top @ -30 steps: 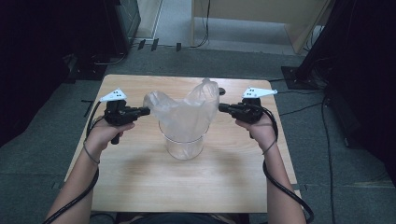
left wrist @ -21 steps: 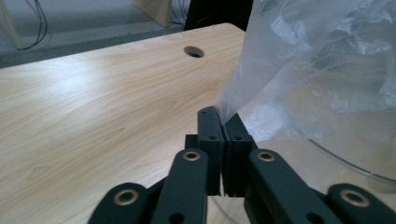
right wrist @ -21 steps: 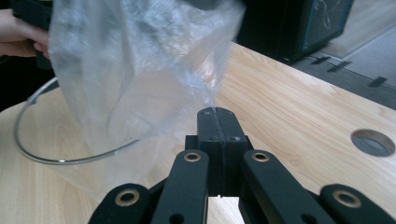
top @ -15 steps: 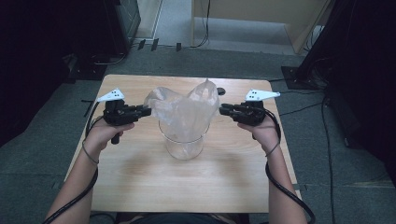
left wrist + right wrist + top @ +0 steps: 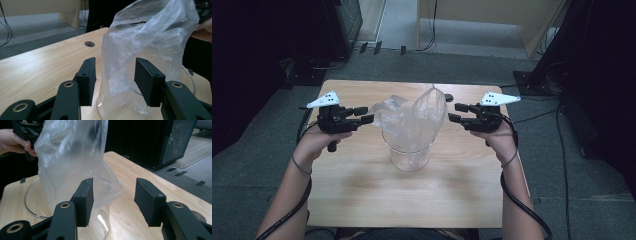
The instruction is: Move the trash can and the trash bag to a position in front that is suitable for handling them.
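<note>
Container point(image 5: 407, 152): placed on the table point(image 5: 362, 195), near its centre.
Bag point(image 5: 412, 117): seated in the container, its upper part raised above the rim.
Left gripper point(image 5: 368, 115): held left of the bag, jaws apart, directed toward it.
Right gripper point(image 5: 454, 112): held right of the bag, jaws apart, directed toward it.
Table hole point(image 5: 89, 44): located behind the bag, near the far edge.
</note>
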The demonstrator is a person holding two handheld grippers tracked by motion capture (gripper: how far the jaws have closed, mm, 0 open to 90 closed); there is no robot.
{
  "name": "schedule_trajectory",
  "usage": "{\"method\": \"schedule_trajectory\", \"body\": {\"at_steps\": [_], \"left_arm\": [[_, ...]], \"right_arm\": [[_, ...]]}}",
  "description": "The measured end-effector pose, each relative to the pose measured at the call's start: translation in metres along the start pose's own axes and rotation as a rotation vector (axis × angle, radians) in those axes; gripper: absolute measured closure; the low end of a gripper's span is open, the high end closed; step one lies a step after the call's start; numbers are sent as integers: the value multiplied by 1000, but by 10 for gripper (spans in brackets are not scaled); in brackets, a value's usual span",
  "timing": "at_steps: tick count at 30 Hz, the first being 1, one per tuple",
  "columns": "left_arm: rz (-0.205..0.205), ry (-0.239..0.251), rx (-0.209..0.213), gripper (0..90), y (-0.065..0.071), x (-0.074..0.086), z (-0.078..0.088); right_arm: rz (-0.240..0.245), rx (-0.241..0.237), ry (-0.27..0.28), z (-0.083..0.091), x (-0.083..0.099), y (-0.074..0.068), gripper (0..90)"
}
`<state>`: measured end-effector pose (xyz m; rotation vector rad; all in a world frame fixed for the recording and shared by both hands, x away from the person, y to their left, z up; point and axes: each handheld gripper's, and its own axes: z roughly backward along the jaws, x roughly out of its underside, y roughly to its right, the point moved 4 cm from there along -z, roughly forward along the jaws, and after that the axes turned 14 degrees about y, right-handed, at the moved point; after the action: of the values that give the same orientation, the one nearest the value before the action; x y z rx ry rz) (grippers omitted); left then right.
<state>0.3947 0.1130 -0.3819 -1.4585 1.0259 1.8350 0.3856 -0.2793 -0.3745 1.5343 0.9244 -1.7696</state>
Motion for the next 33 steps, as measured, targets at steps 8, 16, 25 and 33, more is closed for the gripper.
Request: {"method": "schedule_trajectory", "body": {"at_steps": [8,16,25,33], "left_arm": [[1,-28,3,605,11,-10,1],[-7,-28,28,657,28,-25,3],[-30,13,29,708,33,-33,-13],[-40,-7,28,694,32,-27,-31]], "right_arm": [[-81,61,42,12,-5,10,728],[-69,18,84,4,-28,-12,795],[-52,85,86,-13,-18,1,806],[-48,7,69,-37,-13,-7,798]]}}
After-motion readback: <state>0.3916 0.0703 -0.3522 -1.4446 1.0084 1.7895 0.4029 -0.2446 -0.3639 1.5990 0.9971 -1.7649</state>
